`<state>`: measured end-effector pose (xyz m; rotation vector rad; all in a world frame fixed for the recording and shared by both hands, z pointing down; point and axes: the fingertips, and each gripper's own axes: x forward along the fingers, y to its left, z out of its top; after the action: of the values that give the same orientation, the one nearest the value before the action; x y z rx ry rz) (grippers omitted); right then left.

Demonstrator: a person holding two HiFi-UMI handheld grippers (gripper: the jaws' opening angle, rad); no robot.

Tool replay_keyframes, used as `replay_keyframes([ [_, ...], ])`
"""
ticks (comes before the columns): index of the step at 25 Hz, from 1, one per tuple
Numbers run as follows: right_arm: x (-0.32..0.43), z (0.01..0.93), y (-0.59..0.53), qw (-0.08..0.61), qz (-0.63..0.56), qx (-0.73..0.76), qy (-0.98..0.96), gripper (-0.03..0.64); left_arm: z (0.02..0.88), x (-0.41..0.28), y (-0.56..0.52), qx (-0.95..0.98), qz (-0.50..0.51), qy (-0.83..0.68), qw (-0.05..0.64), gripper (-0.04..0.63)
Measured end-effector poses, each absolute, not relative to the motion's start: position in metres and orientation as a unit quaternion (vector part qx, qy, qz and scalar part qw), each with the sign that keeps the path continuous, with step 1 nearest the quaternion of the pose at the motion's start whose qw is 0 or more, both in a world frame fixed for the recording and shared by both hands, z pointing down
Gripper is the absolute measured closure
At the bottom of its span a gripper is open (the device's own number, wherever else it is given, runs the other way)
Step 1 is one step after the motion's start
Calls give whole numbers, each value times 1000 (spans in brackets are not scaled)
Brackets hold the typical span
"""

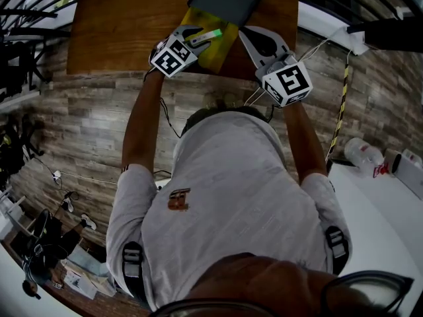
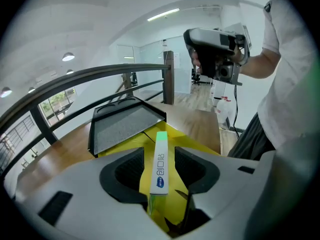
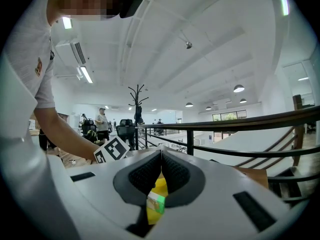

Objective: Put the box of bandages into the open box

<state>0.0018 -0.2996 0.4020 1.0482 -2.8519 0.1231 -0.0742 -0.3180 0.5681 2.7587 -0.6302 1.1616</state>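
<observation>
Bandage box (image 2: 160,165) white, green end; open box (image 2: 191,142) yellow; table (image 2: 199,121) brown wood.

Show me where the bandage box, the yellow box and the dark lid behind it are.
bandage box (image 2: 160,166): left gripper view, on its printed white top face.
yellow box (image 2: 190,138): left gripper view, on the bare yellow part right of the bandage box.
dark lid (image 2: 122,126): left gripper view, on its grey inner panel.

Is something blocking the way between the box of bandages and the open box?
Nothing visible does. The box of bandages sits over the yellow inside of the open box, between the parted jaws of the left tool; the grey lid is swung back behind.
</observation>
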Motion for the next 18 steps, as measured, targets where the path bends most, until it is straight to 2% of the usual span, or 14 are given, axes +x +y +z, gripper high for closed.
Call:
replay_keyframes([
  [7, -1, 399, -298, 47, 40, 335, -940, 584, 525, -72, -317, 917, 312, -244, 48, 405],
  [18, -14, 395, -292, 39, 39, 318, -947, 584, 435, -75, -304, 935, 159, -316, 1, 408],
])
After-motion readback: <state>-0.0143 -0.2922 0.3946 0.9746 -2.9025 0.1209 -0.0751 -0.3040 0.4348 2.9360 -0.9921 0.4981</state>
